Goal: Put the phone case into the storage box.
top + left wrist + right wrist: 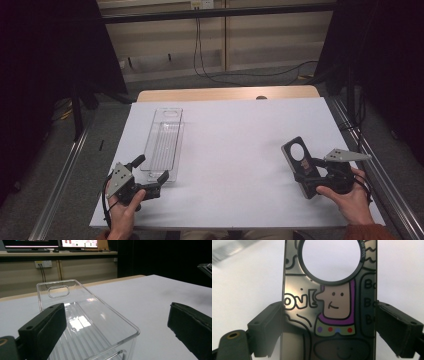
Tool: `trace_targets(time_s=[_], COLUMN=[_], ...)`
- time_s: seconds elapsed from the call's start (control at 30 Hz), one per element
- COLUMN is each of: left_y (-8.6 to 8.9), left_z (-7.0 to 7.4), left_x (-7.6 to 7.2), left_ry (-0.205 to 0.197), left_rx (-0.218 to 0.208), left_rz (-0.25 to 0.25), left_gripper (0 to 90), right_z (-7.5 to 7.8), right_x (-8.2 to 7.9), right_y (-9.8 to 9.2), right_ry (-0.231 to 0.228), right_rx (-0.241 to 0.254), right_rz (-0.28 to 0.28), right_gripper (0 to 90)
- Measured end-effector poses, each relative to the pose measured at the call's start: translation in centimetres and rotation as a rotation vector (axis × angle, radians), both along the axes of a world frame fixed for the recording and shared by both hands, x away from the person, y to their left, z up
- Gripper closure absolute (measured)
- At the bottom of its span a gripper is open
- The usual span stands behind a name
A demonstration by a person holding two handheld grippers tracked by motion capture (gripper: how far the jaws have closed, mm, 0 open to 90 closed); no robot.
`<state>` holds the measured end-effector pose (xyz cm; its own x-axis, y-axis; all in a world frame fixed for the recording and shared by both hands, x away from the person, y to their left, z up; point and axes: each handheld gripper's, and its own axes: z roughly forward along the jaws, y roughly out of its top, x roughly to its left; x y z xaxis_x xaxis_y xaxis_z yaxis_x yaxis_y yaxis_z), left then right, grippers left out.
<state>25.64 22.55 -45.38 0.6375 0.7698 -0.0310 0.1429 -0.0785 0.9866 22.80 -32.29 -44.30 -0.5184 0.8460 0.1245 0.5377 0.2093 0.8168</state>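
Your right hand-held gripper (306,170) clamps the dark ring-holed card (329,307) above the tabletop (240,140), your left hand-held gripper (150,172) gapes wide, seemingly astride the clear tray's (164,142) near end; next, carry the card leftward into the tray.

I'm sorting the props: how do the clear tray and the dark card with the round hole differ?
The clear tray is see-through and plain; the dark card is opaque with cartoon drawings. The tray is deep and long, the card flat. The tray rests free by the open left gripper; the right gripper clamps the card. Both have a cut-out.
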Motion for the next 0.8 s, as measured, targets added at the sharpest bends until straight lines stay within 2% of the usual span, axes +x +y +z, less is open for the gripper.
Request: trace_targets(time_s=[0.03, 0.07, 0.1, 0.17, 0.23, 0.43, 0.6, 0.63, 0.67, 0.7, 0.8], left_y=[0.0, 0.0, -0.2, -0.3, -0.4, -0.8, -1.4, -1.4, -1.3, -1.6, -1.7], left_z=[0.0, 0.1, 0.0, 0.1, 0.1, 0.2, 0.4, 0.5, 0.6, 0.6, 0.7], left_x=[0.0, 0.0, 0.0, 0.0, 0.0, -0.1, -0.1, -0.2, -0.2, -0.2, -0.2], left_ry=[0.004, 0.003, 0.006, 0.009, 0.002, 0.017, 0.022, 0.024, 0.024, 0.025, 0.019], left_rx=[0.003, 0.027, 0.005, -0.006, 0.004, 0.006, -0.015, -0.014, 0.015, -0.005, 0.002], left_rz=[-0.006, -0.017, -0.012, -0.025, -0.036, -0.077, -0.109, -0.113, -0.125, -0.126, -0.151], left_gripper=[2.2, 2.1, 2.2, 2.2, 2.2, 2.2, 2.2, 2.2, 2.2, 2.2, 2.2], right_z=[0.0, -0.1, -0.1, -0.1, -0.1, -0.4, -0.5, -0.5, -0.5, -0.5, -0.6], right_x=[0.0, -0.1, -0.1, -0.2, -0.2, -0.3, -0.4, -0.4, -0.4, -0.5, -0.5], right_y=[0.1, 0.3, 0.4, 0.6, 0.8, 1.5, 2.0, 2.1, 2.2, 2.3, 2.5], right_ry=[-0.018, -0.032, -0.048, -0.071, -0.090, -0.129, -0.159, -0.166, -0.166, -0.169, -0.179], right_rx=[0.013, 0.019, 0.025, 0.039, 0.045, 0.079, 0.121, 0.131, 0.135, 0.139, 0.150], right_rz=[0.013, 0.024, 0.037, 0.064, 0.084, 0.121, 0.156, 0.157, 0.162, 0.165, 0.179], right_gripper=[12.2, 12.2, 12.2, 12.2, 12.2, 12.2, 12.2, 12.1, 12.2, 12.2, 12.2])
